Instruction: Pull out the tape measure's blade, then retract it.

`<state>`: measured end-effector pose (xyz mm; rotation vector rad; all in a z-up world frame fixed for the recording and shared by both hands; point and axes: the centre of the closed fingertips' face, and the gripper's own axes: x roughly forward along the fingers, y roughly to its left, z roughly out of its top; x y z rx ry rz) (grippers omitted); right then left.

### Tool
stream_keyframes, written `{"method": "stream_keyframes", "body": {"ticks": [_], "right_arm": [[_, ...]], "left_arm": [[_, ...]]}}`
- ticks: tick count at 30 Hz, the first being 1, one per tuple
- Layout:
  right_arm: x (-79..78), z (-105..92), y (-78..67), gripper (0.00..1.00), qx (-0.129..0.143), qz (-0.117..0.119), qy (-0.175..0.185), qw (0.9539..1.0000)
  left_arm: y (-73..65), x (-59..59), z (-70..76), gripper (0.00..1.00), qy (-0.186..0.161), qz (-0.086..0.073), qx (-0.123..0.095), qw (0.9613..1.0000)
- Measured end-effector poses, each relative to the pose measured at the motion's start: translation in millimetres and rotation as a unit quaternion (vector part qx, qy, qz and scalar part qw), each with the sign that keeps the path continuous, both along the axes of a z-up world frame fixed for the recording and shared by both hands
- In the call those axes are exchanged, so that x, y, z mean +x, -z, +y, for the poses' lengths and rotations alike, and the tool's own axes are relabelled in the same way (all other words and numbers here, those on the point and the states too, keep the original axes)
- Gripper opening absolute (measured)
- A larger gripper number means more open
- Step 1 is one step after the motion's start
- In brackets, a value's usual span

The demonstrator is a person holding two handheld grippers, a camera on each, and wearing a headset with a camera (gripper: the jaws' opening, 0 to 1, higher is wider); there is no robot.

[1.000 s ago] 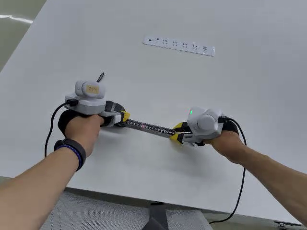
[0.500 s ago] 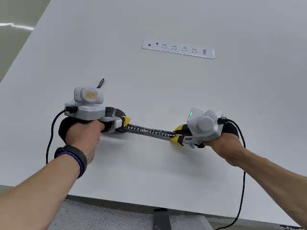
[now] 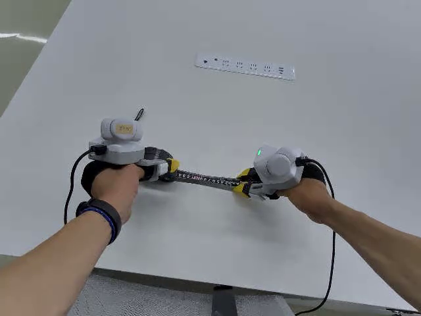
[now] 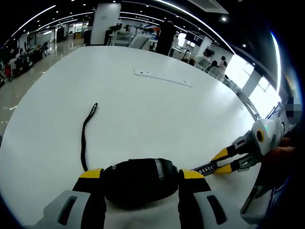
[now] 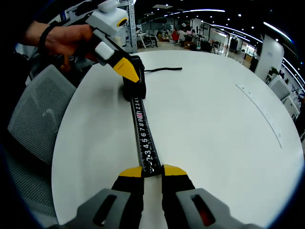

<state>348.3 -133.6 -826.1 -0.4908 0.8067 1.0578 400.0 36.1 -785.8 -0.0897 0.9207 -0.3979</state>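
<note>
Two hand-held grippers are sharing a tape measure over a white tabletop [image 3: 296,118]. The left gripper [image 4: 141,174] is clamping the black tape measure case [image 4: 138,191] squarely between its yellow-tipped jaws, low over the tabletop; the right gripper [image 5: 152,171] is pinching the free end of the blade [image 5: 142,129], its jaws closed on the tip beside the lowest printed numbers.

In the right gripper view the blade is running straight ahead toward 12 o'clock, leaning a shade toward 11, and meeting the tape measure case where the left gripper is reaching in from 11 o'clock. In the head view the same line is lying almost 9-to-3 across the near part of the tabletop; the case end is sitting at 9 o'clock and slightly farther from the person, the tip end at 3 o'clock. A short stretch of blade is showing between the two grippers, taut and just clear of the surface.

The coming move appears to be hanging on that single axis: drawing the right gripper toward 3 o'clock would be lengthening the blade, while easing it back toward 9 o'clock would be feeding it into the tape measure case. Any sideways drift looks likely to be kinking or twisting the thin blade.

A black strap [image 4: 86,133] is trailing from the tape measure case across the tabletop; a white power strip [image 3: 245,66] is lying well apart at 12 o'clock.
</note>
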Motion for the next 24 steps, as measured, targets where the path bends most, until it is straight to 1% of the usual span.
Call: {"method": "stream_keyframes", "body": {"ticks": [7,9,12,14,16,19,20,24], "right_arm": [[2.1,1.0,-0.8,0.12,-0.005,0.002,-0.01,0.9999],[3.1,1.7,-0.6,0.12,-0.009,0.003,-0.013,0.9999],[3.6,1.7,0.4,0.13,-0.014,0.004,-0.016,0.9998],[3.8,0.1,0.4,0.13,-0.009,0.001,-0.015,0.9999],[3.7,-1.3,0.1,0.14,0.003,0.004,-0.005,1.0],[2.8,-1.8,0.5,0.15,0.006,-0.003,-0.004,1.0],[3.7,-1.6,0.1,0.15,0.012,-0.004,0.004,0.9999],[3.9,-1.6,0.1,0.16,0.013,-0.004,0.006,0.9999]], "left_arm": [[-0.8,-0.6,1.1,0.58,-0.006,0.004,-0.009,0.9999],[-0.8,-1.2,0.5,0.58,-0.007,0.006,-0.008,0.9999],[-0.7,-1.2,0.7,0.58,-0.005,0.003,-0.005,1.0],[-0.6,-1.4,0.4,0.58,-0.004,0.001,0.0,1.0],[-0.1,-0.6,0.7,0.59,-0.002,0.0,0.002,1.0],[1.0,-0.5,0.1,0.6,-0.001,-0.005,0.01,0.9999],[1.1,-1.0,0.1,0.6,-0.004,-0.008,0.013,0.9999],[1.1,-1.2,-0.1,0.62,-0.006,-0.009,0.015,0.9998]]}}
